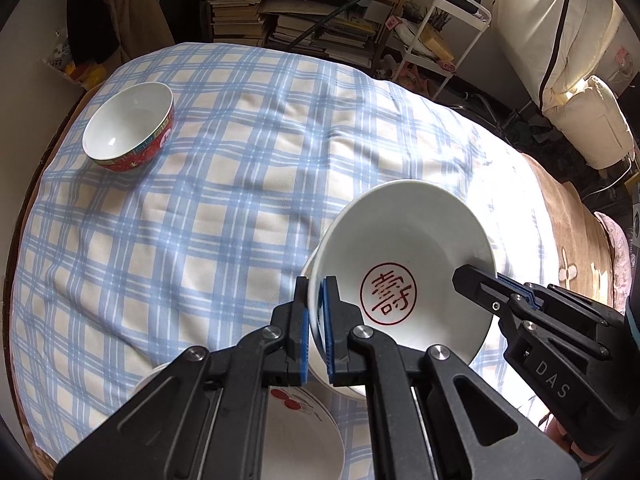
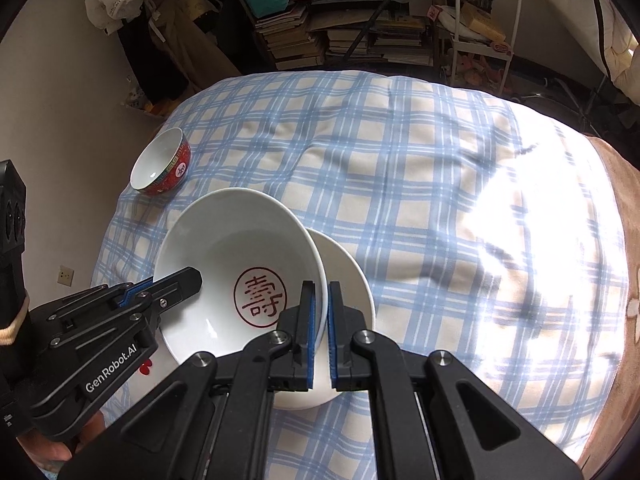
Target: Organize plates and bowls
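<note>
Both grippers are shut on the rim of one white bowl (image 1: 404,248) with a red round character mark inside, held tilted above the cloth. My left gripper (image 1: 318,300) pinches its left rim. My right gripper (image 2: 322,304) pinches its right rim, and shows in the left wrist view (image 1: 472,276). The left gripper shows in the right wrist view (image 2: 192,276). A second white bowl (image 2: 348,268) sits under and behind the held bowl (image 2: 224,236). A red-sided bowl (image 1: 128,126) stands upright at the far left, also in the right wrist view (image 2: 160,162).
A white plate with a red cherry print (image 1: 304,432) lies under my left gripper at the near edge. The blue plaid cloth (image 1: 240,184) covers a soft surface. Bookshelves (image 1: 280,12), a white cart (image 1: 448,28) and bedding (image 1: 592,120) stand behind.
</note>
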Demonstrator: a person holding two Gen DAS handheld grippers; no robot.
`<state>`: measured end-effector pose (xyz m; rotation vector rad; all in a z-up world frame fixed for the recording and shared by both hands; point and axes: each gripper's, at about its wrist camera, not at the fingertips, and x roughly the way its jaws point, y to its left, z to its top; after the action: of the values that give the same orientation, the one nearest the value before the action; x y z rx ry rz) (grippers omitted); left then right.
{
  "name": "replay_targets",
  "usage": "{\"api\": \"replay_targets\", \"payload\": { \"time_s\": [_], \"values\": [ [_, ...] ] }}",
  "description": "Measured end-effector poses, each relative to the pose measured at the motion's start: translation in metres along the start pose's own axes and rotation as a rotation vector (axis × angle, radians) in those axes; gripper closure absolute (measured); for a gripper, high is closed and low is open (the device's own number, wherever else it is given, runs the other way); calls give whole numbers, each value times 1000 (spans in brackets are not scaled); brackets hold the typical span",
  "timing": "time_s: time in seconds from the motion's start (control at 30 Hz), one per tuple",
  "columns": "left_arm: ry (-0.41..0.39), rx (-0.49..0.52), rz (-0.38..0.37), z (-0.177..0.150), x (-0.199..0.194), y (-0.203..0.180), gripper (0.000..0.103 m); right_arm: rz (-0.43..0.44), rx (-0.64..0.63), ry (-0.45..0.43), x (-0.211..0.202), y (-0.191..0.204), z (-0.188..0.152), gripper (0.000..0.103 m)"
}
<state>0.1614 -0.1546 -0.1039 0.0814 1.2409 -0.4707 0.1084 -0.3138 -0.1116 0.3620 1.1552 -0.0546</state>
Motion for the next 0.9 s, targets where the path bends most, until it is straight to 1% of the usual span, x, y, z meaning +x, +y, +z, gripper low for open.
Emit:
{"api": "replay_targets", "payload": {
  "time_s": [0.23, 0.33, 0.53, 0.83, 0.9],
  "values": [
    [20, 3, 3, -10, 3, -5, 96, -26, -12, 18, 0, -3, -9, 96],
    [11, 9, 10, -11, 2, -7, 96, -28, -11, 18, -1, -2, -11, 96],
    [16, 10, 19, -12, 4, -7, 96, -45, -15, 23, 1, -1, -11, 96],
    [41, 23, 43, -14, 15, -10, 96, -54, -6, 44, 12, -4, -15, 96],
    [37, 43, 56, -16, 17, -14, 95, -61, -5, 46, 15, -5, -16, 96]
  ]
}}
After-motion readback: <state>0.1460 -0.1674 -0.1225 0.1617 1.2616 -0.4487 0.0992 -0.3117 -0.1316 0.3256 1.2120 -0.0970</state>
